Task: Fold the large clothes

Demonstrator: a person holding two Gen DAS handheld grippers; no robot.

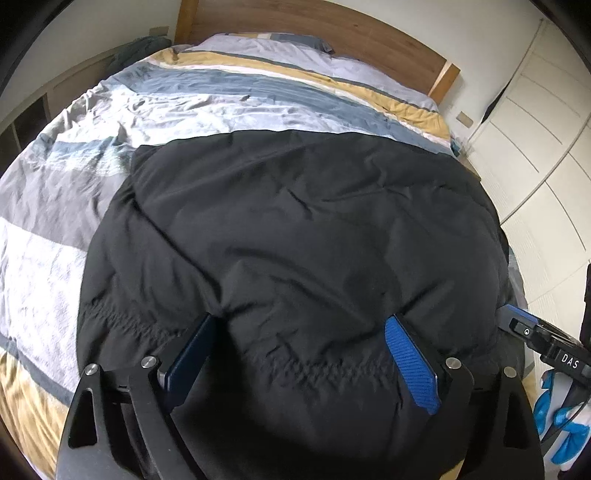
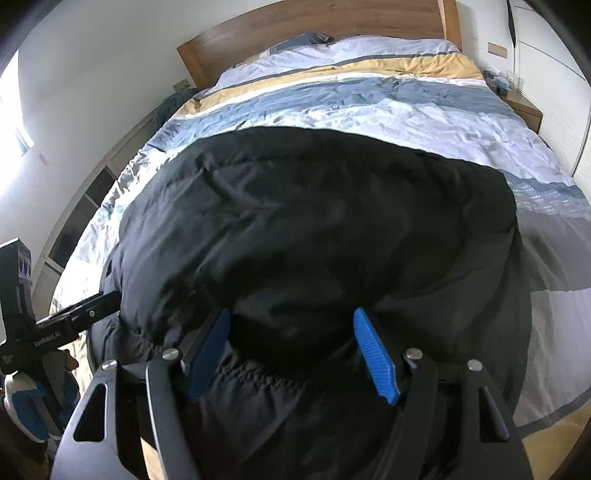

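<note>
A large black puffy jacket (image 1: 295, 221) lies spread over the near half of the bed, and the right wrist view shows the same jacket (image 2: 314, 221). My left gripper (image 1: 306, 317) stands wide over its near edge. A bulge of the fabric sits between its blue pads (image 1: 410, 365), which do not squeeze it. My right gripper (image 2: 291, 312) is further right on the same near edge, and a thick bunch of fabric fills the gap between its pads (image 2: 375, 358). Each view catches the other gripper at its side: the right gripper (image 1: 535, 332) and the left gripper (image 2: 74, 321).
The bed has a striped grey, blue, white and yellow cover (image 1: 184, 107) and a wooden headboard (image 1: 314, 29). White wardrobe doors (image 1: 535, 129) stand to the right, with a wooden nightstand (image 2: 524, 107) beside the bed. A person's blue and white sleeve (image 1: 565, 424) is near the bed's foot.
</note>
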